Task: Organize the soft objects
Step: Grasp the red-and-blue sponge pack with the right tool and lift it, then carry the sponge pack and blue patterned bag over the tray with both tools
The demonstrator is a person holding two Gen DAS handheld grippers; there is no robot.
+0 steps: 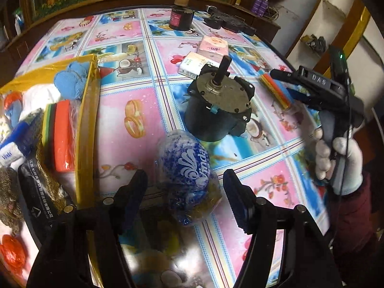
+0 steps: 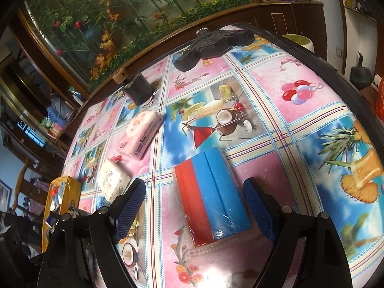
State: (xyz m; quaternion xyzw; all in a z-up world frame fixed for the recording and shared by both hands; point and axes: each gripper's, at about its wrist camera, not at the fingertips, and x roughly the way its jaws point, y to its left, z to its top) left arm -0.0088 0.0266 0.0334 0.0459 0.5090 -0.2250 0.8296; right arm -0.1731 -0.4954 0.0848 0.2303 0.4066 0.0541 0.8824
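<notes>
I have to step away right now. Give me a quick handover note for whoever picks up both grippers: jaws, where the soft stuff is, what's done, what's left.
Left gripper: jaws open around the blue Vinda tissue pack, pads not pressing.
Right gripper: jaws open, straddling the red and blue sponge pack, not gripped.
Done: yellow bin already holds several soft items.
Left on the table: both packs above, the pink tissue pack and the white tissue pack.
Not soft, probably leave: motor, dark jar.
</notes>
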